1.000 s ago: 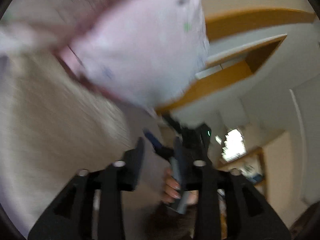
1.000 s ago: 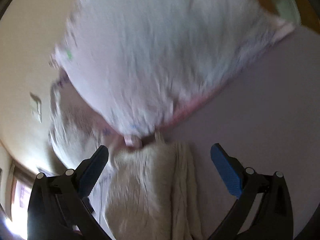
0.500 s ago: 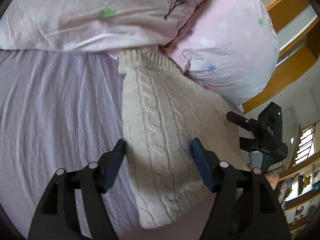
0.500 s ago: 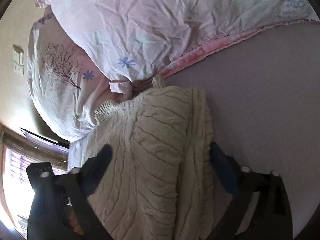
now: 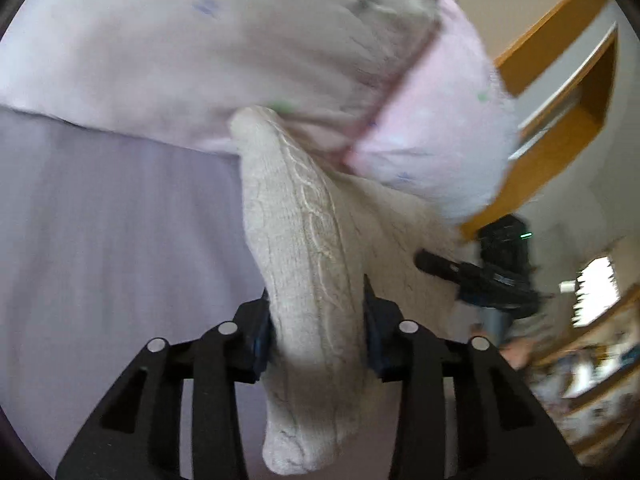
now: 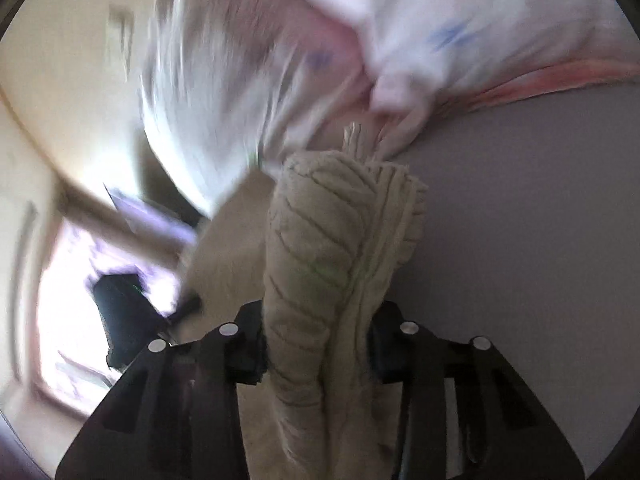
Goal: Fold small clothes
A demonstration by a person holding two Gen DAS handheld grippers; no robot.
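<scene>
Left gripper (image 5: 316, 332): its two fingers are pressed against both sides of a thick bunch of the sweater (image 5: 304, 248), so it is clamped on the knit.
Right gripper (image 6: 316, 344): clamped in the same way on another bunch of the sweater (image 6: 332, 248), with the knit squeezed between the fingers.
Sweater: cream, cable-knit, gathered into a roll in each view; it runs forward from the fingers over the sheet (image 5: 112, 232), and its far end touches the pillows.
Sheet: pale lilac, under the sweater.
Pillows (image 5: 248, 48): pink and white with small prints, just behind the sweater; blurred in both views.
Shelf (image 5: 568, 92): wooden, on the wall behind the pillows, at the right in the left view.
</scene>
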